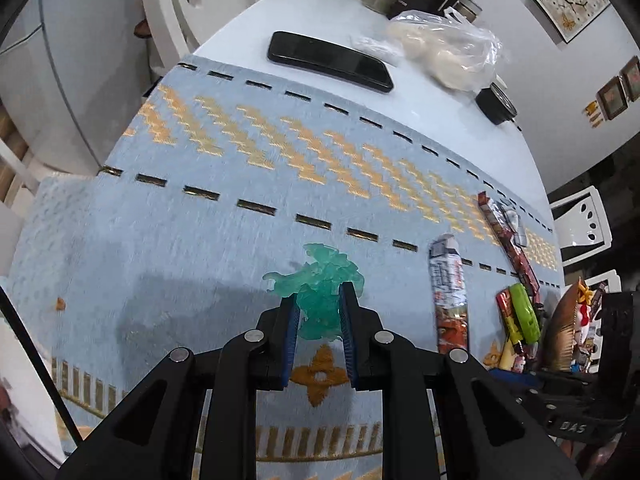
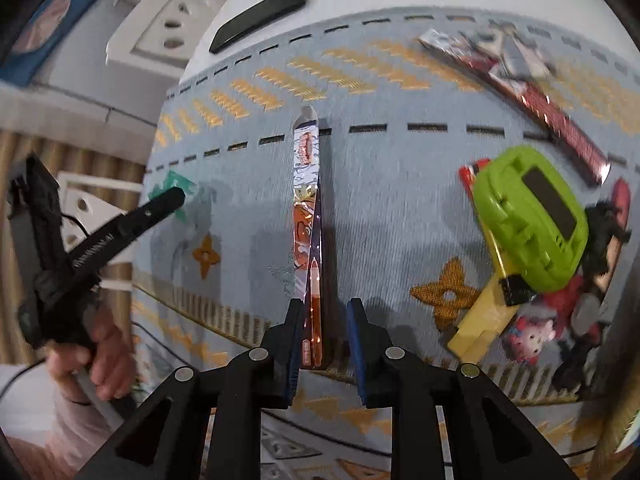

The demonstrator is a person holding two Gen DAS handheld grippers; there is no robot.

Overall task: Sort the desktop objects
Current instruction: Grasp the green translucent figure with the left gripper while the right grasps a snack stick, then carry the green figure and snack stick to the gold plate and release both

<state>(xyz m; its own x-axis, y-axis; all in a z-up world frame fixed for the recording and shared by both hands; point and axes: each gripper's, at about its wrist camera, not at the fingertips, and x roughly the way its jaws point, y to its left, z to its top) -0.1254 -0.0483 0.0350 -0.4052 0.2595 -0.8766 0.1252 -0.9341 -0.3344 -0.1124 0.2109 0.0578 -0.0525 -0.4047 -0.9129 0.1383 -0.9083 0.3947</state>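
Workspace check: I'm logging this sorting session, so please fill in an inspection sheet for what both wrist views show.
Surface: blue patterned cloth over a white table.
Job's things: green clip; snack packet; red packet; green toy on a pile of small items.
Clutter: phone, plastic bag, jars behind.
Grippers: left gripper shut on the green clip; right gripper nearly shut, the snack packet's end against one pad.
Cables: thin black cable by the left hand.
Surroundings: white chairs, framed pictures on the wall.
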